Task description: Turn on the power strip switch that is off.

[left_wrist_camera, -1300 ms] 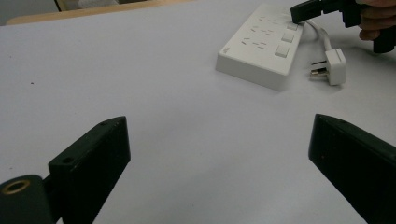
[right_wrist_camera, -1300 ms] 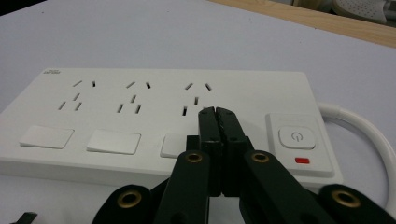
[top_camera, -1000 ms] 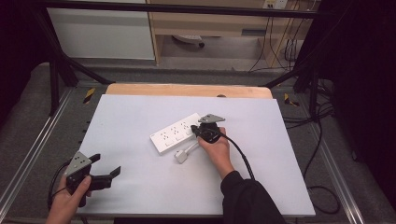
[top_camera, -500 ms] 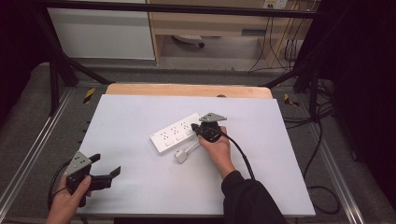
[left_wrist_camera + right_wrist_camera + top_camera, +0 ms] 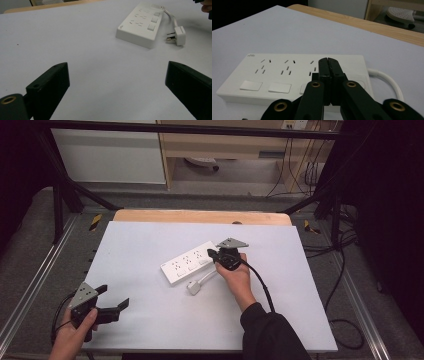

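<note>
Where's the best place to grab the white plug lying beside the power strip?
Grip the plug across its flat side faces, coming straight down from above. It lies flat on the table, prongs pointing toward the power strip, cord looping off its rear; both sides look free.

Power strip (image 5: 189, 263) and its plug (image 5: 194, 288) block table (image 5: 140, 240) centre; open passage at 9, 12 and 3 o'clock around them.

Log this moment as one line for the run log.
right gripper: jaws shut, tips over white plastic power strip | left gripper: jaws open, holding nothing, near table's front-left edge | white plug: unplugged beside strip
</note>
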`<state>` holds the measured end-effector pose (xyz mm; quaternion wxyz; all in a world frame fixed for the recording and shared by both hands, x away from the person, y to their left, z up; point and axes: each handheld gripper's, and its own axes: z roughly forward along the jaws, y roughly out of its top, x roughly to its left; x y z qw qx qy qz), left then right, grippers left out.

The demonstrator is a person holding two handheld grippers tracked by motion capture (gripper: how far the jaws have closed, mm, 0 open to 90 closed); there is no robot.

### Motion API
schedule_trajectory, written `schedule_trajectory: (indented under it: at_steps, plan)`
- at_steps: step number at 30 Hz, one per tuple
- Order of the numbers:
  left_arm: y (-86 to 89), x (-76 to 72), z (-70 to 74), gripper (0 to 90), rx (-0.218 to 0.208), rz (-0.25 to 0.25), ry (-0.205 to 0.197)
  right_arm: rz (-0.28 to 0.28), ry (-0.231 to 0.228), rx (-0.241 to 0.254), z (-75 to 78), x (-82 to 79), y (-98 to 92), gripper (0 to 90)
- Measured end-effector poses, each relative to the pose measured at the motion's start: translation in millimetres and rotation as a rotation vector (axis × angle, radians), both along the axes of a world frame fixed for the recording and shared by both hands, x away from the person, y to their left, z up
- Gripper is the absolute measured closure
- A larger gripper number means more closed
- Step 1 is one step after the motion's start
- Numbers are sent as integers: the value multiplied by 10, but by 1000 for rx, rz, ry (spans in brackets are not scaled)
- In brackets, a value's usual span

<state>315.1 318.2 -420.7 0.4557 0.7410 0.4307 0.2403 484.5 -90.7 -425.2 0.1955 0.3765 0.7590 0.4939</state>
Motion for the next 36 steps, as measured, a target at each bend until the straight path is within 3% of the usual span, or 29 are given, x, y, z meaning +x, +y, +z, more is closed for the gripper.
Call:
schedule_trajectory:
  at_steps: [16,36]
  plan:
    - [3,0,0,55,0,1,1,-21,-12,37,128,-43,-136,822]
    - [8,-3,-2,55,-2,6,3,-43,-20,74,393,-161,-379,552]
